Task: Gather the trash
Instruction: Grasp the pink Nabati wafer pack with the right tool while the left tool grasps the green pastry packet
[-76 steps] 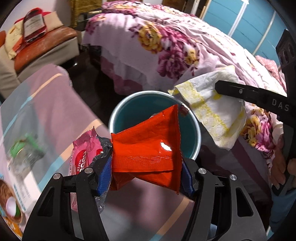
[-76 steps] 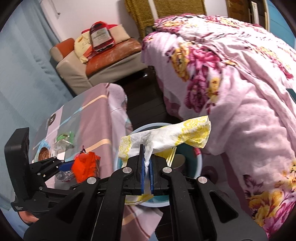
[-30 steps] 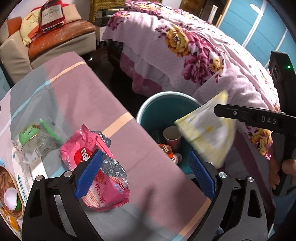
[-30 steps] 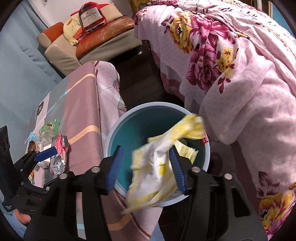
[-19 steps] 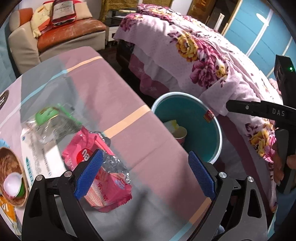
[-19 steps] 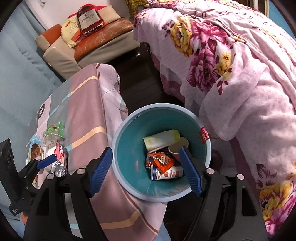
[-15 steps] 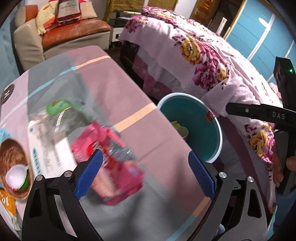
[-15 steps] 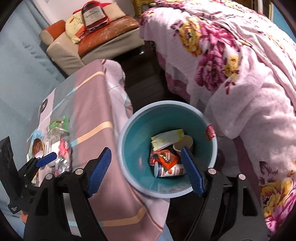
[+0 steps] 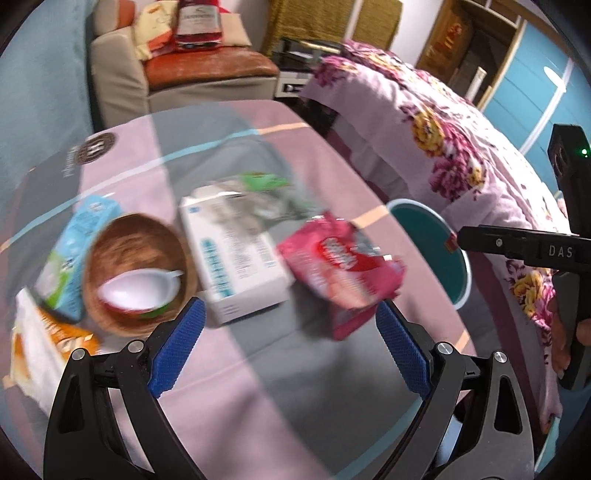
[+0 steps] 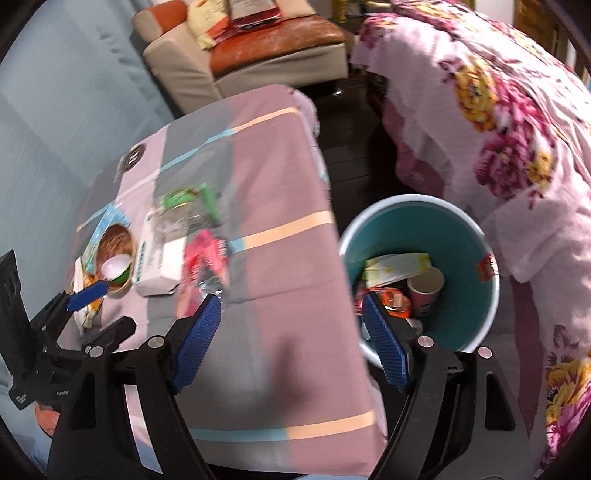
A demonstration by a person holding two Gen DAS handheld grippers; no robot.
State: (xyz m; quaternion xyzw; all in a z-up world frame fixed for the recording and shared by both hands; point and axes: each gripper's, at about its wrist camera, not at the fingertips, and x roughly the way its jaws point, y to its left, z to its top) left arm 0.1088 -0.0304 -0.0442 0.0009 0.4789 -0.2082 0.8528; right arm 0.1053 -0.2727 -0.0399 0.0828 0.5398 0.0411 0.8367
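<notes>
Trash remains on the worktop (image 9: 332, 406): a pink wrapper (image 9: 341, 273) near the bin (image 10: 476, 236). Both the left hand-held gripper (image 9: 291, 354) and right hand-held gripper (image 10: 291, 343) are spread wide, empty; next, the wrapper should be grasped.

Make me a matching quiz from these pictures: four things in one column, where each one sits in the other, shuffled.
Things:
1. paper cup
2. white spoon
3. pink wrapper
4. bottle

Places:
A. on the sofa
B. in the wooden bowl
C. in the teal bin
D. on the tablecloth, right of the white box

Pairs: 1-C, 2-B, 3-D, 4-A
</notes>
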